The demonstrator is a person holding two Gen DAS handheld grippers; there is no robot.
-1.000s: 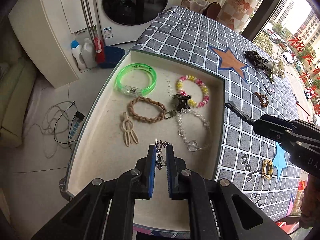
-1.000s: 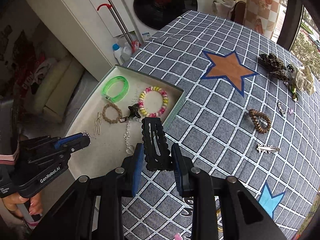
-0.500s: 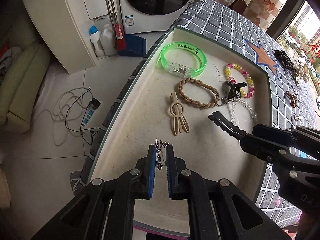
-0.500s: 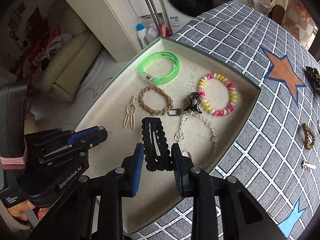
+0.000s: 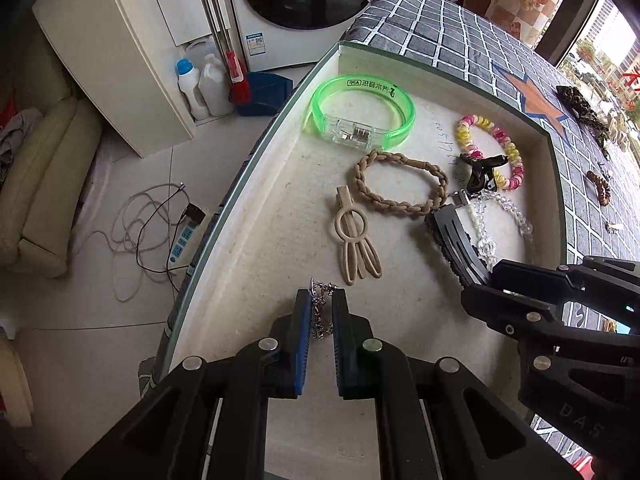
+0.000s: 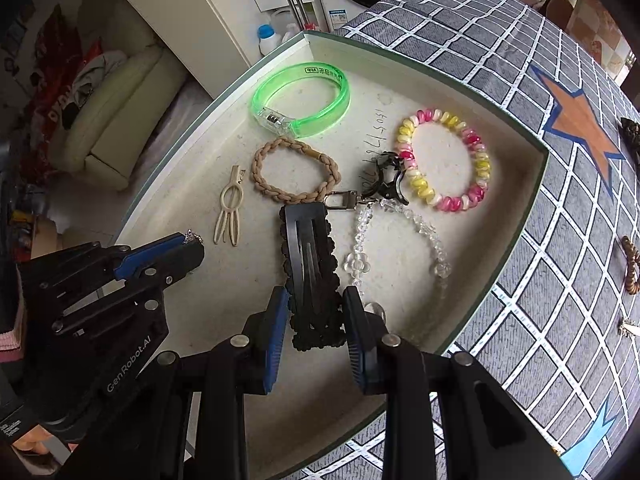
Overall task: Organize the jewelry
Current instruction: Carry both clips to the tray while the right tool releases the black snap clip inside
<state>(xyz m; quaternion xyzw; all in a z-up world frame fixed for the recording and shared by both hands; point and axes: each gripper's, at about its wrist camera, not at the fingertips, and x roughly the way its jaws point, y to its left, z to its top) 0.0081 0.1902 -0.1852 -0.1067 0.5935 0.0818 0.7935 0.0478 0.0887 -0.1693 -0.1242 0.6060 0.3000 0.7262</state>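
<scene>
A shallow cream tray holds a green bangle, a braided tan band, a beige hairpin, a pink and yellow bead bracelet, a clear bead chain and a small black claw clip. My left gripper is shut on a thin silver chain, low over the tray's near left. My right gripper is shut on a black scalloped hair clip, low over the tray's middle.
The checked grey tablecloth carries a brown coil hair tie, a small silver clip and a dark scrunchie to the right of the tray. Left of the tray the table edge drops to the floor with cables and bottles.
Both grippers have moved left over the tray and lowered toward its floor, each still holding its piece. The tray now fills both views.
</scene>
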